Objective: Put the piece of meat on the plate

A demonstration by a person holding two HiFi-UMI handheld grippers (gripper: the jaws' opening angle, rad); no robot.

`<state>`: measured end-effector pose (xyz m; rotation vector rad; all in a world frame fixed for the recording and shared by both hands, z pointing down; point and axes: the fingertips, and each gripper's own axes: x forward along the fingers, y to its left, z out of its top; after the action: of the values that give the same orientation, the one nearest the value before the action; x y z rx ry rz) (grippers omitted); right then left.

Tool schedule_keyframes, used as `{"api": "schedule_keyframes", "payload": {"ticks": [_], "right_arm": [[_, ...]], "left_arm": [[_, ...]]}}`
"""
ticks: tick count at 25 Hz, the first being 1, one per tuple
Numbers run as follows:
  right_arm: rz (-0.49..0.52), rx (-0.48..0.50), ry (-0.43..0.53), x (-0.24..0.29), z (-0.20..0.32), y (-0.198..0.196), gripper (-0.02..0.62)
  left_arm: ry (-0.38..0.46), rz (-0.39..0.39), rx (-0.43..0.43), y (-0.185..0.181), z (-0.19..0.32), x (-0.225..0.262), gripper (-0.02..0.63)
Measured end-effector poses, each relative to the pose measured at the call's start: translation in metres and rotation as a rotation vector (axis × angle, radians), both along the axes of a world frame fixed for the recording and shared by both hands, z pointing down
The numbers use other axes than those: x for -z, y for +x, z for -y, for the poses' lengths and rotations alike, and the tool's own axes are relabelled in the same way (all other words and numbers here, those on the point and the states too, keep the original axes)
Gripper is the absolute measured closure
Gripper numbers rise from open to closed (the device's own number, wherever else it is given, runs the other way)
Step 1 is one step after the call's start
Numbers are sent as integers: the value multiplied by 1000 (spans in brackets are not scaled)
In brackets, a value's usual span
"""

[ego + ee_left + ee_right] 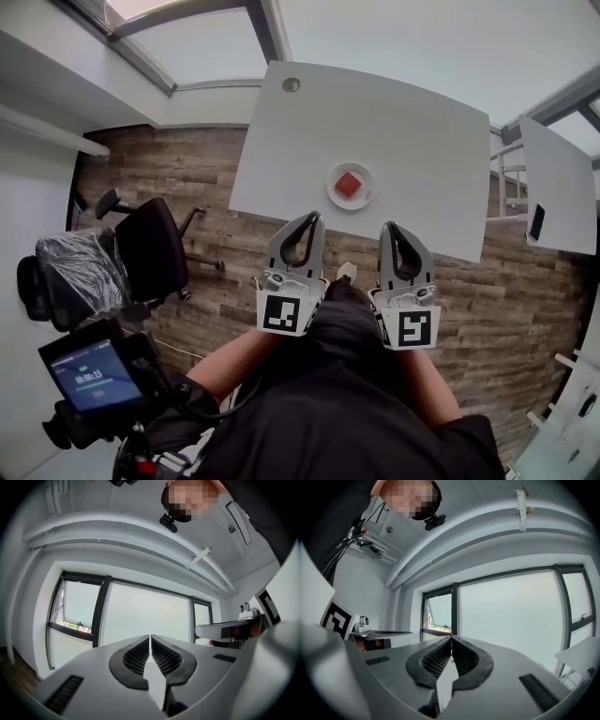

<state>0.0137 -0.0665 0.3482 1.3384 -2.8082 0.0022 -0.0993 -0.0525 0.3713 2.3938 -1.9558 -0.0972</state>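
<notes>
Meat on plate on white table; left tongs and right tongs both clenched, empty.

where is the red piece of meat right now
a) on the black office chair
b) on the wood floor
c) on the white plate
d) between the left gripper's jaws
C: the piece of meat lies on the plate on the table, while the left gripper and the right gripper are shut with nothing between their jaws.
</notes>
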Motion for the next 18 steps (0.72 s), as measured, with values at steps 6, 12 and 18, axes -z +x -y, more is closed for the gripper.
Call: {"api": "schedule_keyframes", "payload": {"ticks": [6,12,18], "right_arm": [[7,13,-2,3,0,-3,589],[7,28,0,1,0,-6,589],[-1,31,11,1,4,-5,589]], "left_arm": [[17,14,-17,6,-3,2,591],[-7,-2,-13,6,-1,-3,601],[-9,-6,-4,7,2,-4,601]]}}
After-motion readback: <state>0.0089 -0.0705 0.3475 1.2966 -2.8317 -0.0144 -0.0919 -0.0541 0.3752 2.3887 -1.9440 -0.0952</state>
